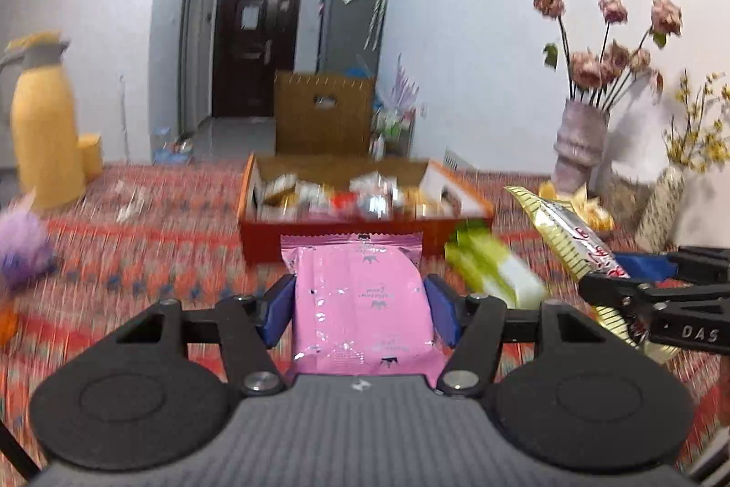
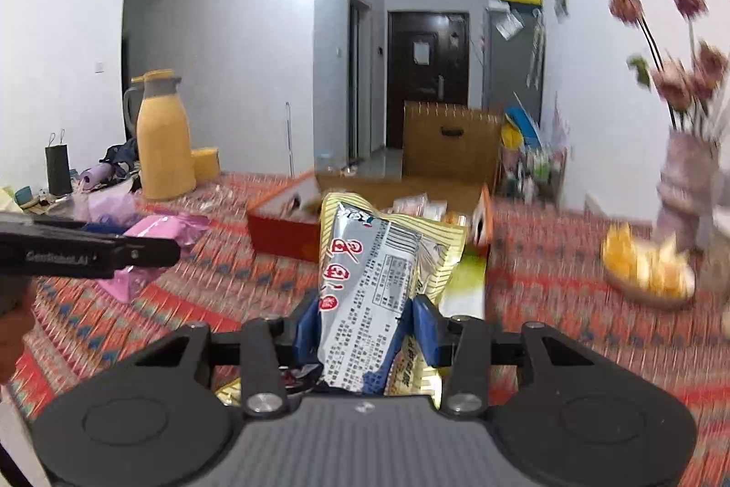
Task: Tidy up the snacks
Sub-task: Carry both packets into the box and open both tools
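The pink packet [image 1: 360, 304] carries small silver crown marks and pale lettering. The long packet [image 2: 378, 286] has a grey-silver middle with red characters, a printed table and yellow-and-white striped edges. A green-and-white packet [image 1: 495, 272] lies blurred on the cloth. The bench cloth [image 1: 150, 240] is woven in red, orange and blue diamond bands. The box [image 1: 328, 231] is red outside with orange-edged white flaps. The left claw [image 1: 360, 304] has blue pads on a black frame. The jug [image 2: 165, 135] is yellow with a grey collar. The vase [image 1: 579, 142] is mottled pink-grey, holding dusty pink flowers [image 1: 607, 49].
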A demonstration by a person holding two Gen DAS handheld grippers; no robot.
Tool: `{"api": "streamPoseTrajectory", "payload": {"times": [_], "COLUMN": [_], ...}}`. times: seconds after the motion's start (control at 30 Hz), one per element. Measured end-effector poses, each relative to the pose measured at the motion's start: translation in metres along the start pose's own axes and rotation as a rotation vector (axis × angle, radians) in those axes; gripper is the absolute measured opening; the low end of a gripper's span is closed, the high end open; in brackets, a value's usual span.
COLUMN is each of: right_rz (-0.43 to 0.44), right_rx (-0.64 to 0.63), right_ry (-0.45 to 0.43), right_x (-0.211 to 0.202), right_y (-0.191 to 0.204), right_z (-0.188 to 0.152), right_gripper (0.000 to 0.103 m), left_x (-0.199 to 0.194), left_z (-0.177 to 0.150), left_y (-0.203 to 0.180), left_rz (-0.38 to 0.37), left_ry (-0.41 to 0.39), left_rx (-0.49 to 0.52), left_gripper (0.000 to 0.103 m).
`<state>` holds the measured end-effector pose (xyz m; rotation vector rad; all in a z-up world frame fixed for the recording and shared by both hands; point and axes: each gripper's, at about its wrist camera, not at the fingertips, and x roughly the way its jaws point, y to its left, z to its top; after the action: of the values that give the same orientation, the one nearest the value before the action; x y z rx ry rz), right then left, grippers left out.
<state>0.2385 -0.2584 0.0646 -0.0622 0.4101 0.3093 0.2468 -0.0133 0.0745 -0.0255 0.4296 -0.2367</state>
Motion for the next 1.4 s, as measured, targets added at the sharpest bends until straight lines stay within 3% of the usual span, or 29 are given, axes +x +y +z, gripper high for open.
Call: {"api": "streamPoseTrajectory", "payload": {"times": [0.23, 0.4, 0.6, 0.8, 0.9, 1.0, 1.03, 1.2, 1.4], "right_rz": [-0.036, -0.012, -0.069, -0.109, -0.110, -0.102, -0.106, -0.120, -0.129], "right_rx": [-0.066, -0.036, -0.070, -0.100, -0.098, -0.092, -0.099, -0.116, -0.127], "right_ry": [-0.037, 0.044, 0.198, 0.343, 0.366, 0.361, 0.356, 0.329, 0.256], "right_x": [0.076, 0.171, 0.282, 0.355, 0.363, 0.362, 0.361, 0.345, 0.298], "right_y": [-0.043, -0.068, -0.076, -0.070, -0.069, -0.068, -0.068, -0.070, -0.070], "right_z": [0.083, 0.119, 0.114, 0.082, 0.072, 0.074, 0.075, 0.087, 0.116], "right_gripper": [0.044, 0.044, 0.044, 0.047, 0.053, 0.074, 0.076, 0.076, 0.078], "left_x": [0.091, 0.177, 0.257, 0.300, 0.305, 0.305, 0.305, 0.290, 0.240], "left_z": [0.073, 0.098, 0.100, 0.076, 0.066, 0.064, 0.064, 0.072, 0.093], "left_y": [0.015, 0.032, 0.046, 0.054, 0.055, 0.054, 0.054, 0.051, 0.055], "left_rz": [0.043, 0.040, 0.041, 0.027, 0.009, -0.018, -0.023, -0.020, 0.014], "left_ry": [-0.058, 0.010, 0.088, 0.179, 0.205, 0.205, 0.208, 0.202, 0.136], "left_rx": [0.069, 0.046, 0.024, -0.007, 0.010, 0.008, 0.010, 0.017, 0.055], "left_gripper": [0.062, 0.062, 0.062, 0.062, 0.064, 0.074, 0.074, 0.076, 0.083]}}
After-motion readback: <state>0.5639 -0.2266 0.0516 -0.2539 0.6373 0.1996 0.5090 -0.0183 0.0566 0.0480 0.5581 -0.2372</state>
